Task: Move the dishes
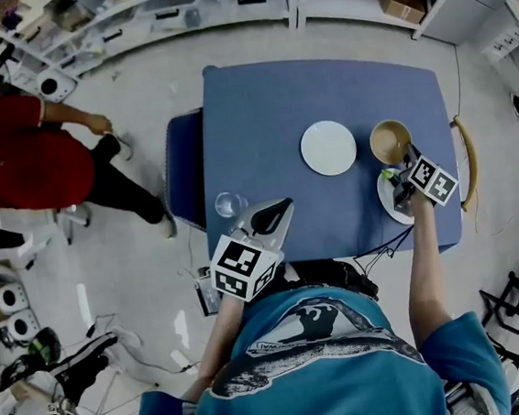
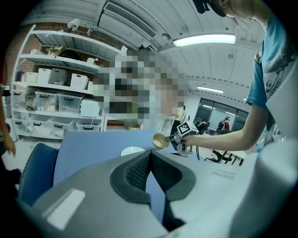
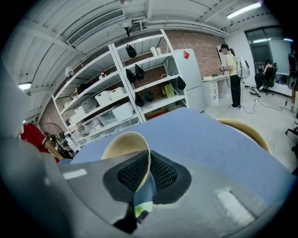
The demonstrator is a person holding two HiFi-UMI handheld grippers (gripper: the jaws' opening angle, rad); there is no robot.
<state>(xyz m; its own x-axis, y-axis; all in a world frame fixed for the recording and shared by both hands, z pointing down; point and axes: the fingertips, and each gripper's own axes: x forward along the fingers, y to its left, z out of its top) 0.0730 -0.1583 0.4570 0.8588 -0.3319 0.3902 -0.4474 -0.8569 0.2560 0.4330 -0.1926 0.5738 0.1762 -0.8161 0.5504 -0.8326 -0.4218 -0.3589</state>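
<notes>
Tan bowl [image 3: 123,144] rim-clamped in right gripper [image 3: 146,160] fingers; left gripper [image 2: 150,158] fingers together, empty.

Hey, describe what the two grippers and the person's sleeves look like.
Both the left gripper and right gripper have smooth light-grey shells, dark textured pads on the fingers, and a white cube with black square markers. The person wears a teal short-sleeved T-shirt.

Head view steeply down on table [image 1: 259,119], gripper views low across it
</notes>
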